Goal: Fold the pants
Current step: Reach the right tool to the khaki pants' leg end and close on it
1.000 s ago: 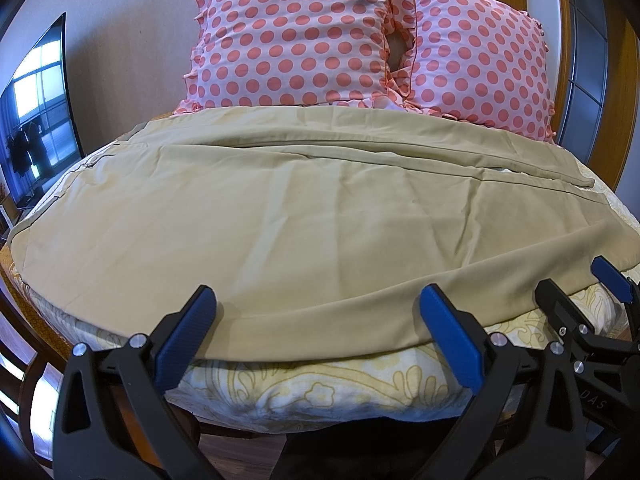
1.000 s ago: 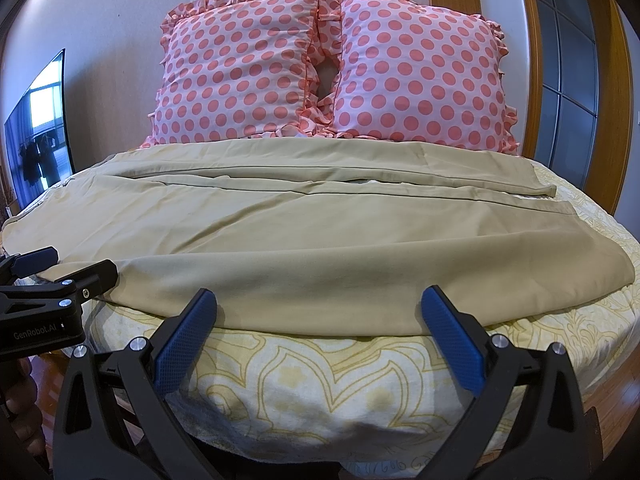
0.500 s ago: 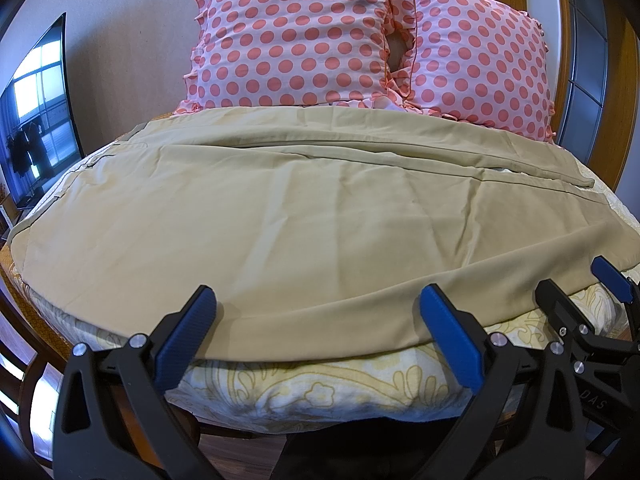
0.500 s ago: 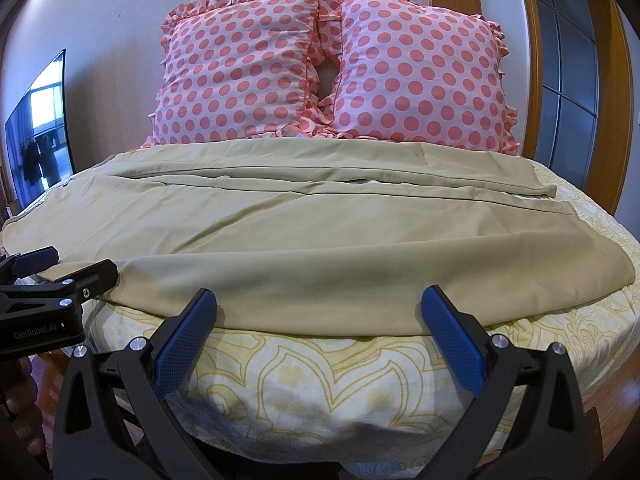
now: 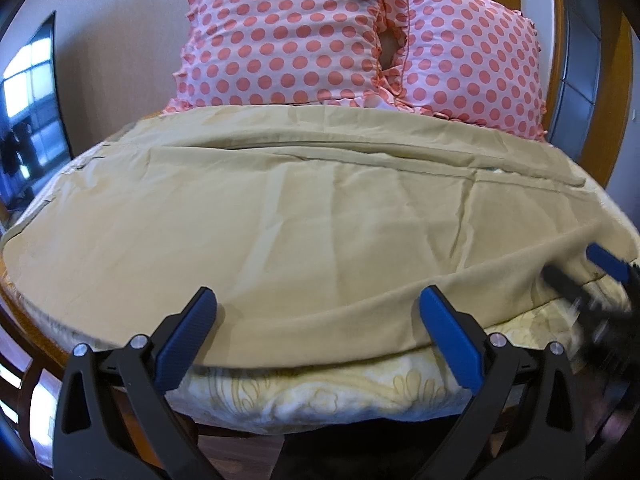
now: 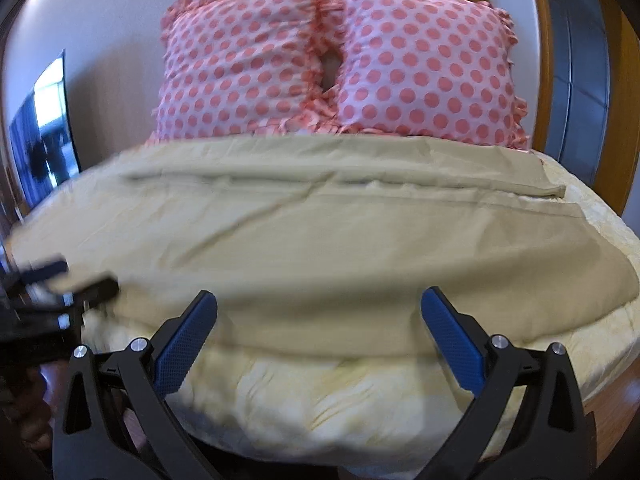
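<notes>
1. The bed [image 5: 320, 396], in a yellow patterned cover, carries everything.
2. The tan pants [image 5: 280, 232] lie spread flat across it, in front of two spotted pillows [image 5: 288, 36]. They look light, soft and limp, so they will likely sag; best pinched along the near edge.
3. The left tongs [image 5: 316, 308] and right tongs [image 6: 318, 308] stand apart, empty, at that edge.

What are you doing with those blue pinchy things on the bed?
A person holds a two-finger gripper in each hand, about to fold the tan fabric pants spread flat across the bed with the pale yellow patterned cover. The left gripper and the right gripper are both open at the near edge of the pants, gripping nothing yet. Two pink pillows with red polka dots lean against the wall behind.
</notes>
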{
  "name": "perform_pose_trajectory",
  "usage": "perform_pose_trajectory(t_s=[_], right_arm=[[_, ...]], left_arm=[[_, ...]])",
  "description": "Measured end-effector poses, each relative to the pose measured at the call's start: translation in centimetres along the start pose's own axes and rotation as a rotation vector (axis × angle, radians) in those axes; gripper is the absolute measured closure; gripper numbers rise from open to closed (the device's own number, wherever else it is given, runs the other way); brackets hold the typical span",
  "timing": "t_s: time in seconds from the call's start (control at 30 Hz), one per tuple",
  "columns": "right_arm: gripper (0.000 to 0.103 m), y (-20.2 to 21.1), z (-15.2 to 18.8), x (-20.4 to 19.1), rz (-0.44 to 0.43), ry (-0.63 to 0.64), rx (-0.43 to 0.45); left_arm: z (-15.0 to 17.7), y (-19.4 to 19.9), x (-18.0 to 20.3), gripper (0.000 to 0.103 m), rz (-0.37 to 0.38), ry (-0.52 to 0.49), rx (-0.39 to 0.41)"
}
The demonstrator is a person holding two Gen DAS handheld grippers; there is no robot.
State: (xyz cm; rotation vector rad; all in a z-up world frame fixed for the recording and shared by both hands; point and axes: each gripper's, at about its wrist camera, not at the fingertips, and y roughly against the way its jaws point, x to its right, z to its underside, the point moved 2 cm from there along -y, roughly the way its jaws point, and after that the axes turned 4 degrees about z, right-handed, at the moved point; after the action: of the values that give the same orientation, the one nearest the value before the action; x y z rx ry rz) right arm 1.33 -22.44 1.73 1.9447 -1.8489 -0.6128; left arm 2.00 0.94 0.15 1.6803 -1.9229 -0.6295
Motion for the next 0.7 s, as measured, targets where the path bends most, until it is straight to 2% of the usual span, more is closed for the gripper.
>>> perform_pose_trajectory(t_s=[0.1,0.17,0.3,0.37,0.47,0.5,0.6,0.7], right_arm=[[0.001,0.6,-4.4,3.3,0.006,-0.073,0.032],[0.001,-0.4,-7.4,5.7,0.07,-0.101,0.029],[0.001,-7.1,-13.7,11.9,0.246,-0.185,-0.031],[0.012,-11.5,-16.3,15.7,0.305,-0.283,-0.069],[0.03,-16.5,-18.5,20.2,0.314,-0.429,-0.123],[0.032,-18.7,-19.2,21.6,0.297,-0.48,-0.135],[0.037,-23.1,-20.7,23.7,0.334,-0.498,-0.165],[0.046,-26.4,-20.6,25.0,0.361,-0.489,-0.225]], left_arm=[[-1.9,0.2,-0.5,0.002,-0.016,0.006,0.021],[-3.1,0.2,-0.6,0.002,-0.039,-0.003,0.045],[-5.6,0.3,-0.6,0.002,-0.046,-0.014,0.092],[-6.7,0.0,-0.5,0.002,-0.044,-0.018,0.106],[-8.0,-0.6,-0.7,0.002,-0.036,-0.018,0.112],[-8.3,-0.8,-0.7,0.002,-0.034,-0.015,0.112],[-8.9,-1.6,-0.9,0.002,-0.016,0.0,0.105],[-9.3,-2.6,-1.1,0.002,0.0,0.006,0.095]])
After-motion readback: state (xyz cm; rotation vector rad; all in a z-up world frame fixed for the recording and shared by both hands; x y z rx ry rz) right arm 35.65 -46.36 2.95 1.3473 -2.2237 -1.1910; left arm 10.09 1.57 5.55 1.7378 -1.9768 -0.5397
